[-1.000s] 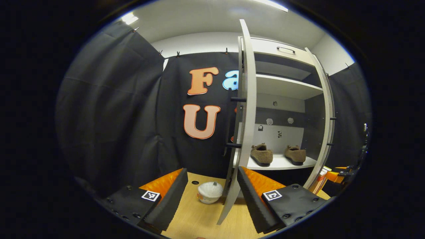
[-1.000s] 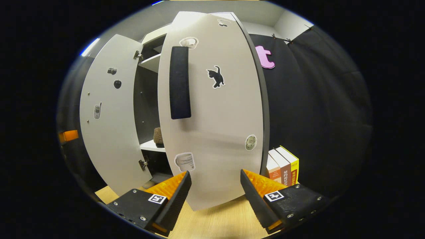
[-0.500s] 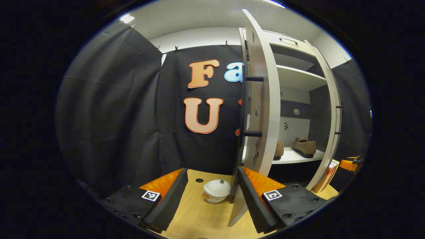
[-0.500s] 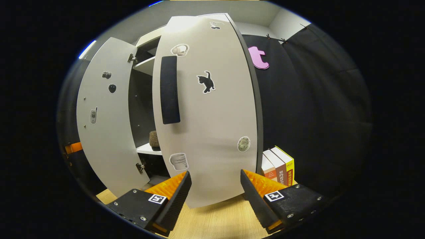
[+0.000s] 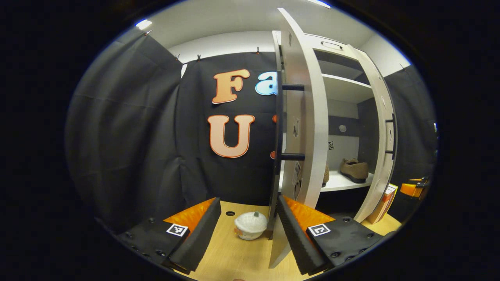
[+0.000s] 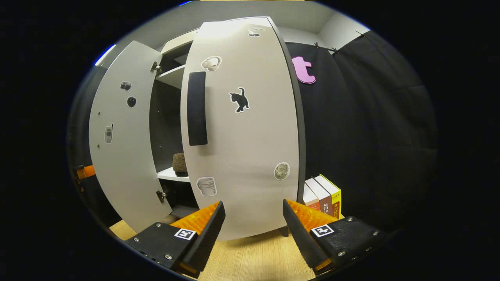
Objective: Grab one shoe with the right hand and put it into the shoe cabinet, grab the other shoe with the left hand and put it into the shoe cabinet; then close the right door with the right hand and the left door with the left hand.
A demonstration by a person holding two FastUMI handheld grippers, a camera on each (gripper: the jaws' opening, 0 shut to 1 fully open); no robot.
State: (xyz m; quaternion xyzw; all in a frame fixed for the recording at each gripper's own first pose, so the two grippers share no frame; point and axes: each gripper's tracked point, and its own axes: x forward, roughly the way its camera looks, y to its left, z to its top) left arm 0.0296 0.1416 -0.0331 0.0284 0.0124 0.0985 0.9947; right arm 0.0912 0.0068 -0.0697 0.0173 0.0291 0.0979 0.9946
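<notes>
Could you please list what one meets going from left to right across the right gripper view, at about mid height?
Left door → shoe on the shelf → black handle → cat sticker on the right door → books.

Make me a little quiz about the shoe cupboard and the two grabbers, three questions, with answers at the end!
1. True or false: both shoes sit on a shelf inside the cabinet.
2. The right door is: A) fully shut, B) partly open, C) missing.
3. What animal sticker is on the right door?

Key:
1. True.
2. B; the left door stands open too.
3. A black cat.
Both the left gripper and right gripper are open, holding nothing.
</notes>
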